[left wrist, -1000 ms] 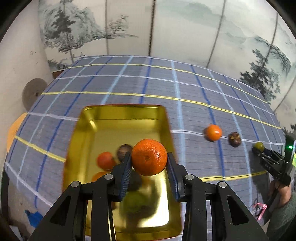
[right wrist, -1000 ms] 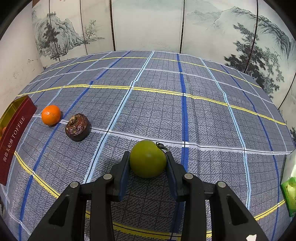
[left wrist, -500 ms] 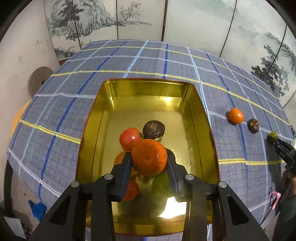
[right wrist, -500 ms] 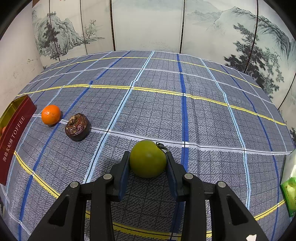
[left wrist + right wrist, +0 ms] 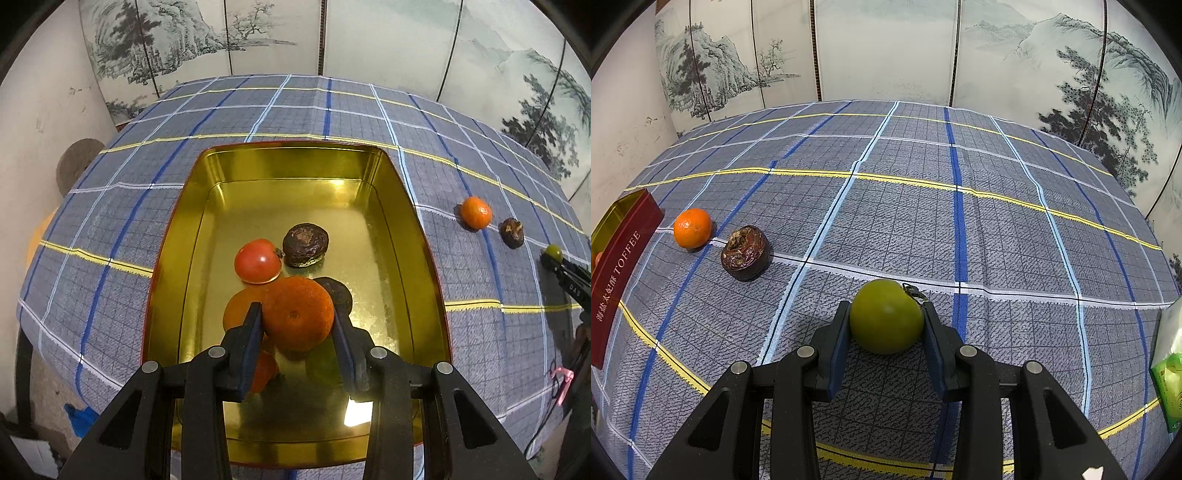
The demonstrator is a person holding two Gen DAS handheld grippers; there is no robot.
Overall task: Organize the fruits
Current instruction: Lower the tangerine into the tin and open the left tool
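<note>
My left gripper is shut on an orange mandarin, held over the gold tin. Inside the tin lie a red tomato, a dark brown fruit, and more orange and green fruit partly hidden under the held mandarin. My right gripper is shut on a green round fruit resting low on the checked cloth. To its left on the cloth sit a small mandarin and a dark brown fruit. The left wrist view shows the same pair at right: the mandarin and the brown fruit.
The tin's red side, lettered TOFFEE, stands at the far left of the right wrist view. A green packet lies at the cloth's right edge. A painted folding screen closes off the back of the table.
My left gripper carried the mandarin forward over the tin and down toward the fruit in it. The right gripper and green fruit stayed still.
</note>
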